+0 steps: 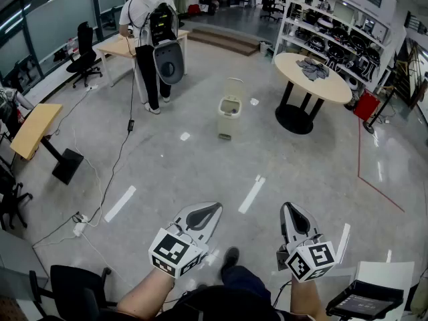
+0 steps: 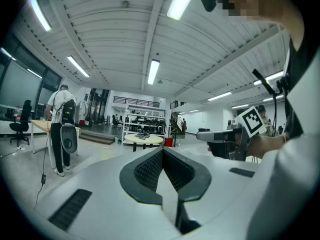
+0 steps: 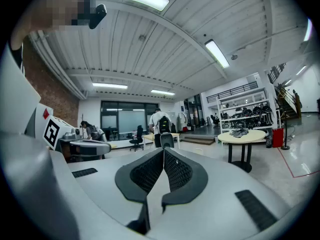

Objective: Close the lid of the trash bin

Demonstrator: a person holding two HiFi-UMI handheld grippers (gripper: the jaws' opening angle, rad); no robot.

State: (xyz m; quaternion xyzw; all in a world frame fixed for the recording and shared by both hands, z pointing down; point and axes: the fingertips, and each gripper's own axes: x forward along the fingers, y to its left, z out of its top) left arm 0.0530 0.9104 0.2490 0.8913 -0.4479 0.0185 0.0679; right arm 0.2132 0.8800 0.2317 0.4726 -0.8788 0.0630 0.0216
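A wide, glossy grey floor fills the scene, stretching out ahead of both claws. Far ahead and off to the right of the right claw stands a round counter on a dark pedestal, with a grey bundle of cloth on top. Far ahead and to the left of the left claw, a person wearing a backpack stands facing away.

The trash bin, small and pale, sits on the floor almost straight ahead, between the lines of the two claws and well apart from both. Its lid stands raised behind the opening, so the bin is open.

Both claws are held low and close to the wearer's body, side by side and pointing forward. The left gripper view shows the left claw's ribbed pads pressed together at the tips with nothing between them. The right gripper view shows the same for the right claw: closed and empty.

Judging by this, the task is at its very start, in the approach, with the lid untouched. The next move probably calls for walking across the floor to the bin, bringing one claw up behind or above the raised lid, and tipping it forward and down. Closed tips could serve for a push, so no grasp may be needed.
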